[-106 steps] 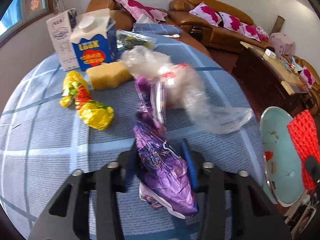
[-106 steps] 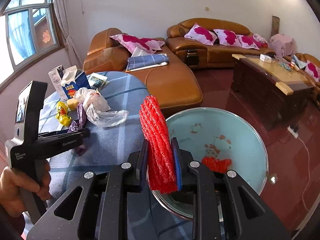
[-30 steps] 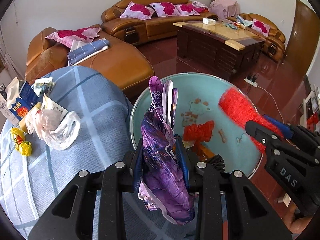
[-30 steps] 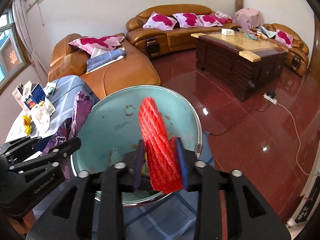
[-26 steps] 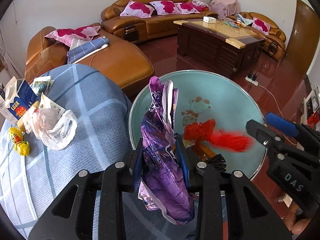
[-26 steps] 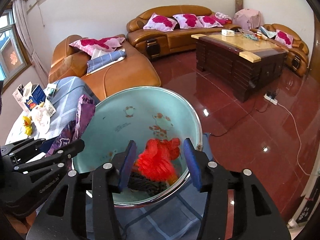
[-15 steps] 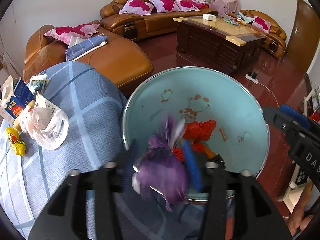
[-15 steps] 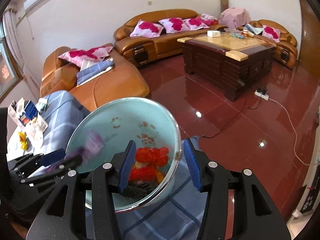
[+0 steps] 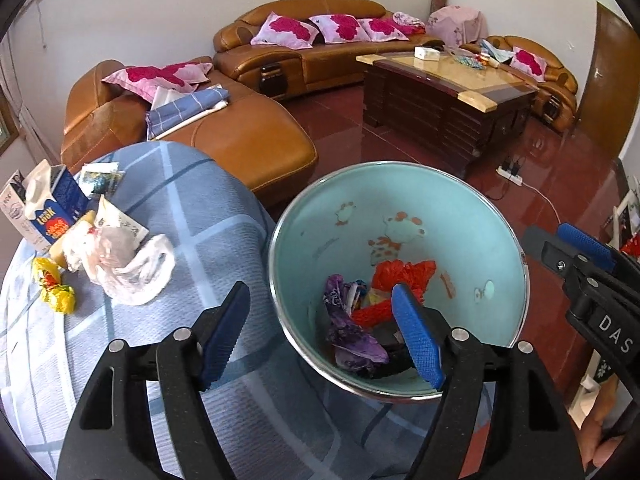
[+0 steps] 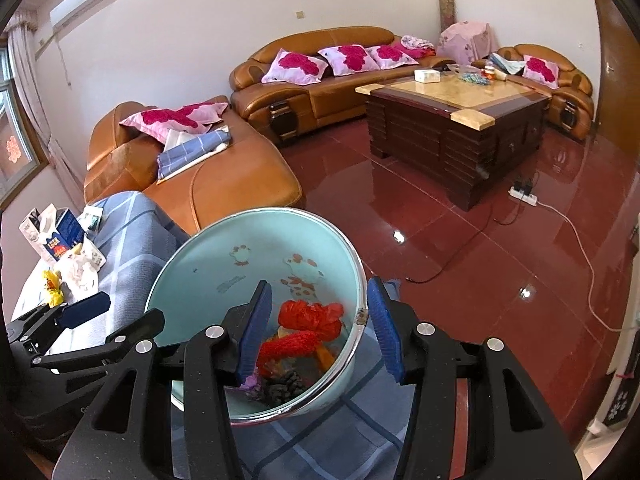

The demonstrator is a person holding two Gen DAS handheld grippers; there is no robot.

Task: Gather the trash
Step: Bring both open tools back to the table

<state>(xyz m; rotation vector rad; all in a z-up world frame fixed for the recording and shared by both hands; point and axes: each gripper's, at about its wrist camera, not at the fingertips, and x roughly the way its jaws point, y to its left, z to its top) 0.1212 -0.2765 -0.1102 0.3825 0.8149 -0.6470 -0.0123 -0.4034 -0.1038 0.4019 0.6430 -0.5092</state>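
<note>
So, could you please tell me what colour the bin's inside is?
Pale teal with small cartoon prints; the bin shows best from the left wrist.

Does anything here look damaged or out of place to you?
Yes. The basin has a chipped spot on its rim, near the right tool. It also looks close to the table's edge. Wrappers and a plastic bag lie on the tablecloth.

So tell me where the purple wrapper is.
In the left wrist view, the purple wrapper lies inside the basin, low on the left, beside the red netting.
</note>
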